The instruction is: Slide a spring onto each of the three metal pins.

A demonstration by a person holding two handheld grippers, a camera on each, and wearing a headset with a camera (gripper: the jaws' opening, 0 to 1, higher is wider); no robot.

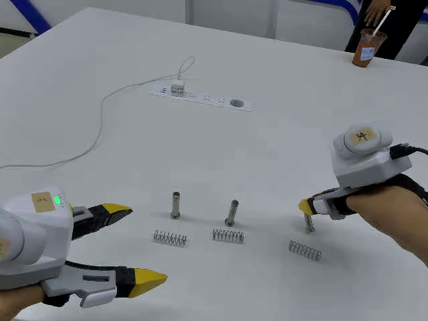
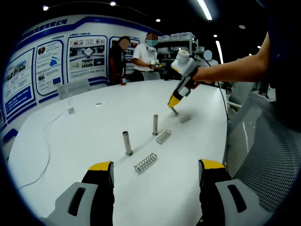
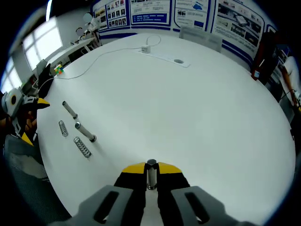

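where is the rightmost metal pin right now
In the head view the rightmost pin stands at the right end of the row, held by the right gripper with its jaws shut, and a spring lies just on its near side.

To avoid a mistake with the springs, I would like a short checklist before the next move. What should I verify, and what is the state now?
1. right tool shut on the third pin: ok.
2. left tool open, holding nothing: ok.
3. left pin and middle pin standing upright: ok.
4. left spring, middle spring and right spring lying free on the table: ok.
5. A spring on any pin: not ok, none yet.
6. third pin touching the table: cannot tell.
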